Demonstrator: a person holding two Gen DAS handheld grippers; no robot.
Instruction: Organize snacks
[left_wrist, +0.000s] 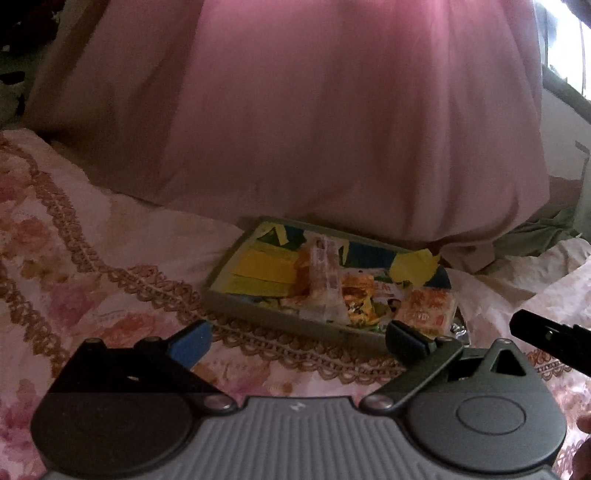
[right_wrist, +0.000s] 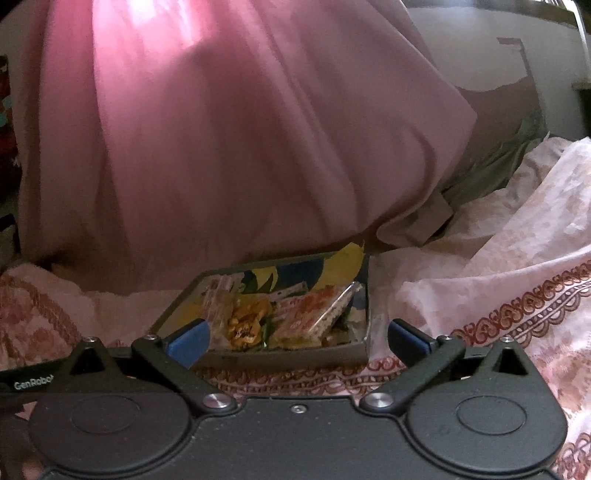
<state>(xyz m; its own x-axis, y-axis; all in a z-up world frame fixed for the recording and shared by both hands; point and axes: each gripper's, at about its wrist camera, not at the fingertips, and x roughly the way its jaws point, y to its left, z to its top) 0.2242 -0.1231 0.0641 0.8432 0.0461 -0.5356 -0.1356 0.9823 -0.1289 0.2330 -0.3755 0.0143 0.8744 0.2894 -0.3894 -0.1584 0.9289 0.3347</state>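
A shallow grey tray (left_wrist: 258, 320) lies on the floral bedspread (left_wrist: 74, 258), its far edge against a hanging pink curtain (left_wrist: 332, 110). The snacks are gathered inside it: yellow packets (left_wrist: 262, 273) at the left, a pale upright packet (left_wrist: 325, 280) near the middle, an orange crumpled wrapper (left_wrist: 356, 299) beside it, and a red-printed packet (left_wrist: 428, 308) at the right end.

The left gripper (left_wrist: 297, 341) is held short of the tray's near wall, its fingers spread wide with nothing between them. The right gripper (right_wrist: 297, 338) is likewise spread wide and empty, aimed at the tray (right_wrist: 288, 353) from just in front.

The step in hand is judged to be a first reach into the tray. It would be done best if one packet were singled out, the fingers lifted over the near wall before being lowered, and a stiff sealed edge pinched so that the contents are not crushed. The orange wrapper (right_wrist: 245, 325) looks loose and is probably open, though blur prevents certainty; it should be kept level.

In the left view the yellow packets and a black part of the other gripper (left_wrist: 546, 336) at the right edge are shown. In the right view the red-printed packet (right_wrist: 314, 308) is seen propped at a tilt, and the bedspread (right_wrist: 498, 295) bunched up right of the tray.
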